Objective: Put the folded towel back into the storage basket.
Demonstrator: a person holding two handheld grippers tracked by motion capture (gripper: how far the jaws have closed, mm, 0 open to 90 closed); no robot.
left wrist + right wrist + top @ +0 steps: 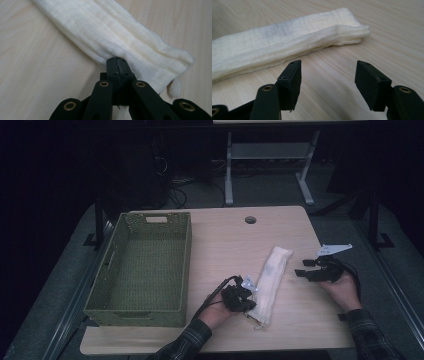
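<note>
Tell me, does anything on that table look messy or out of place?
Nothing much. The folded cloth lies slanted on the table, with a small tag sticking out at its near end. The left gripper is shut at its edge; the right gripper is open beside it. The basket sits square.

Between the right gripper's (328,82) spread fingers (290,82) lies bare bench (327,75); just ahead of them the folded cloth (287,42) bars the way. Outward of the left gripper's (239,298) fingers, the green basket (142,270) walls off that side.
</note>
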